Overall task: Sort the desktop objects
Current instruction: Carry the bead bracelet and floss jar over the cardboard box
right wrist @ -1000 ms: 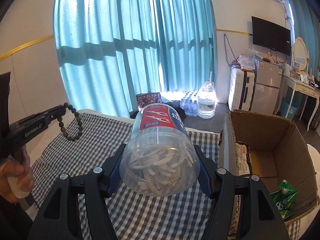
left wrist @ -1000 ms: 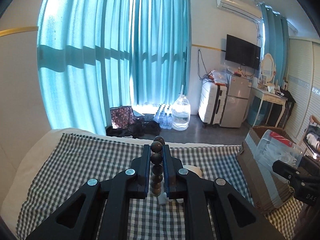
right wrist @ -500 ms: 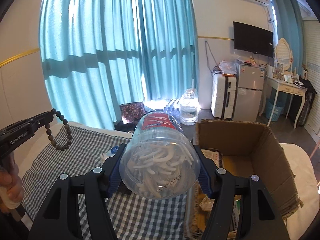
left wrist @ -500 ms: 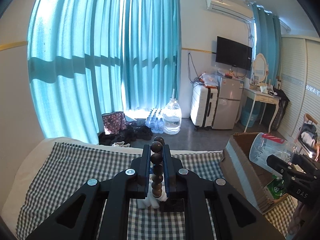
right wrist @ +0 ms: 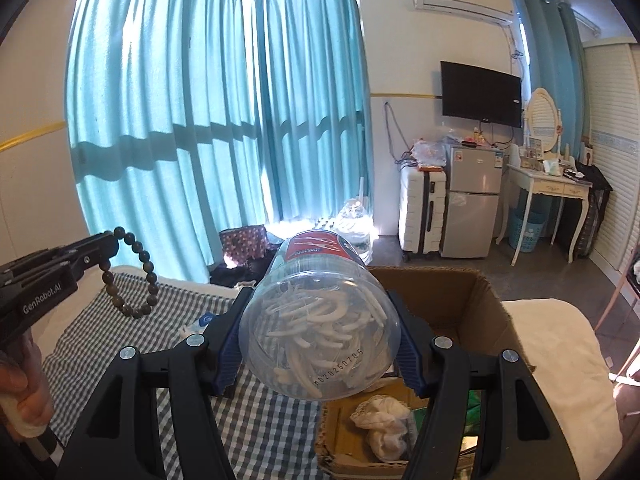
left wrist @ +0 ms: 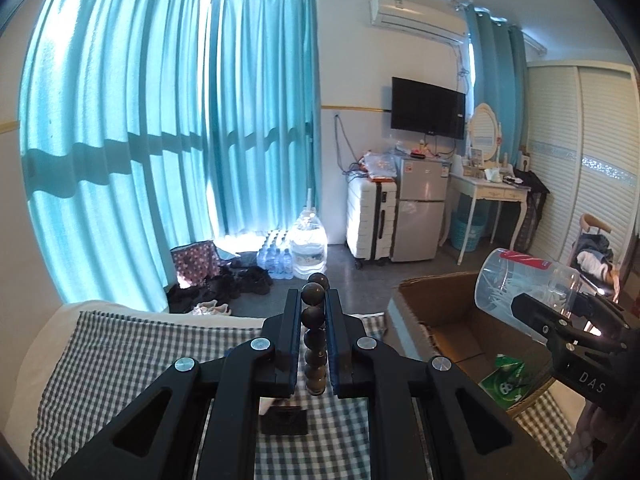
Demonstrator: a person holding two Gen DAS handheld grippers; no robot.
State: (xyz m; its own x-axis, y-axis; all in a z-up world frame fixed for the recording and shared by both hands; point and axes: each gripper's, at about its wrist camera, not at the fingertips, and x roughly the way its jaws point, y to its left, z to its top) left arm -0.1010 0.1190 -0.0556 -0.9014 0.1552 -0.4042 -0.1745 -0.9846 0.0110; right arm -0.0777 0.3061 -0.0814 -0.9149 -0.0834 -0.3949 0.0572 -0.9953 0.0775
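- Cardboard box (right wrist: 472,304) open at the right of the checked cloth (right wrist: 120,320) — the drop target, I judge.
- Right gripper (right wrist: 320,344) clamps the clear jar (right wrist: 320,320) above the box's near edge; carry step. Next: lower it in, then spread the jaws.
- Left gripper (left wrist: 314,320) pinches the bead bracelet (left wrist: 314,340) over the cloth, short of the box.

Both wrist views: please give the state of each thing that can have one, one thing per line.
left gripper: jaws shut on the bead bracelet
bead bracelet: held, loop hanging free above the checked cloth
right gripper: jaws shut on the plastic jar
plastic jar: held on its side, red lid on, white pieces inside
cardboard box: open, a white cloth bundle inside
curtains: drawn
TV: off
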